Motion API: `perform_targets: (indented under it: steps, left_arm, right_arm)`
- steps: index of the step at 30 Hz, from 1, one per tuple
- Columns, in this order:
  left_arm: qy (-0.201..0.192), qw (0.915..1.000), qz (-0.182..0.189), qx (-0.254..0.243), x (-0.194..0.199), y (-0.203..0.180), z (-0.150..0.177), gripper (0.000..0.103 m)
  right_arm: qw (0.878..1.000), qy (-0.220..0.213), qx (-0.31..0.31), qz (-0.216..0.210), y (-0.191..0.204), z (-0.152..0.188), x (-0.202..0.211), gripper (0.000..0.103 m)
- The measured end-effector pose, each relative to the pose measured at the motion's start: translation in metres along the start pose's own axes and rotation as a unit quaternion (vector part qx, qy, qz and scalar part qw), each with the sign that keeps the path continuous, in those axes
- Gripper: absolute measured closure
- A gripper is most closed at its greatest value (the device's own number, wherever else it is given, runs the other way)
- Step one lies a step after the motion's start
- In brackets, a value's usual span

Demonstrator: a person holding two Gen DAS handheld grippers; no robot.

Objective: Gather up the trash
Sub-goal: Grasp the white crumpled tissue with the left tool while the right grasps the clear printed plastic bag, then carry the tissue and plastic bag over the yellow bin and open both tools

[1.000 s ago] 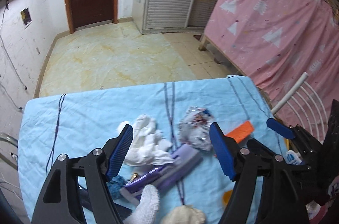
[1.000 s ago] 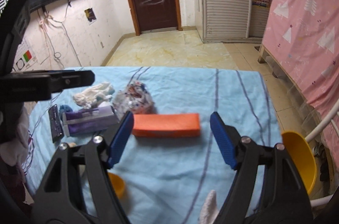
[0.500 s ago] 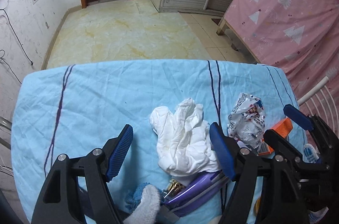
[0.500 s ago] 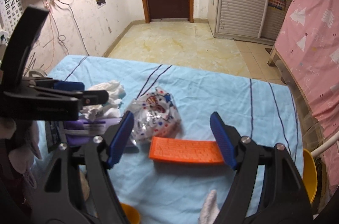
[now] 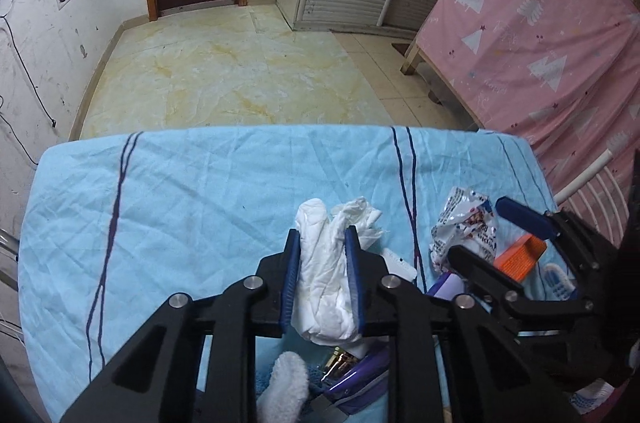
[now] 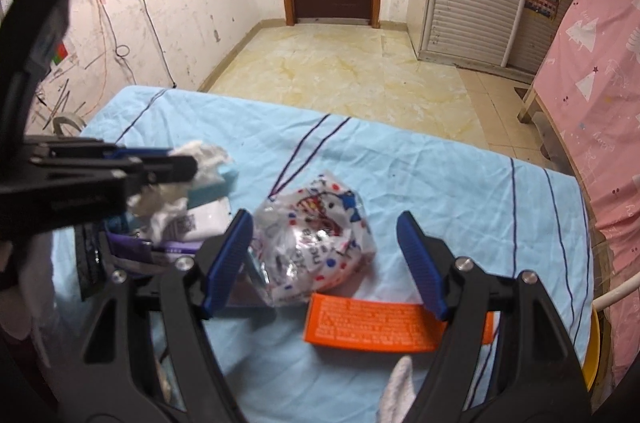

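Note:
A crumpled white tissue (image 5: 324,275) lies on the blue-clothed table (image 5: 200,203). My left gripper (image 5: 322,233) is closing on it, and both blue pads press its sides. In the right wrist view the left gripper (image 6: 180,163) comes in from the left with the tissue (image 6: 204,155) at its tip. A crumpled clear wrapper with red and blue print (image 6: 316,235) sits between the spread fingers of my right gripper (image 6: 325,219), which is open and not touching it. The left wrist view shows the right gripper (image 5: 478,227) open around that wrapper (image 5: 460,219).
An orange box (image 6: 372,323) lies flat just right of the wrapper. A purple tissue pack (image 6: 172,243) and a black remote (image 6: 88,255) lie by the table's left side. A yellow bowl (image 6: 594,355) sits off the right edge. A pink-draped bed (image 5: 540,43) stands to the right.
My left gripper came down over the white tissue and its jaws shut on it. My right gripper shifted left from the orange box to the printed wrapper, still open.

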State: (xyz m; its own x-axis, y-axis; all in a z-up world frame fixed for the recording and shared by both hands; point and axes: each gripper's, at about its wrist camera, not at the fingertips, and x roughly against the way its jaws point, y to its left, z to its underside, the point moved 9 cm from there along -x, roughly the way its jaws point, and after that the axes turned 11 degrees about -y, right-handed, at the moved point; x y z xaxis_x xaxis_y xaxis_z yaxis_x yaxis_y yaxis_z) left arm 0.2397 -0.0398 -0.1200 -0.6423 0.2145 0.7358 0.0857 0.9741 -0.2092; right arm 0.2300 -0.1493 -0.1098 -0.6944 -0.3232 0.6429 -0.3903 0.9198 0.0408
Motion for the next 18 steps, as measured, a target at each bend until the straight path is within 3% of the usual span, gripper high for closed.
perform_targets:
  steps: [5,8,12,18]
  left_arm:
    - [-0.012,0.9999,0.0,0.005,0.011,0.003,-0.004,0.09]
    - [-0.018,0.9998,-0.001,0.007,0.015,0.004,-0.009,0.09]
    - [-0.025,0.9996,-0.001,0.009,0.023,0.005,-0.011,0.09]
    - [-0.037,0.9993,-0.002,0.006,0.039,0.001,-0.015,0.09]
  right_arm:
    - [1.0,0.013,-0.008,0.0,-0.001,0.002,-0.008,0.032]
    - [1.0,0.018,-0.018,-0.006,-0.003,0.002,-0.011,0.052]
    - [1.0,0.005,-0.021,-0.006,-0.002,-0.001,-0.004,0.064]
    - [0.999,-0.034,-0.028,-0.005,-0.005,-0.016,0.019,0.065]
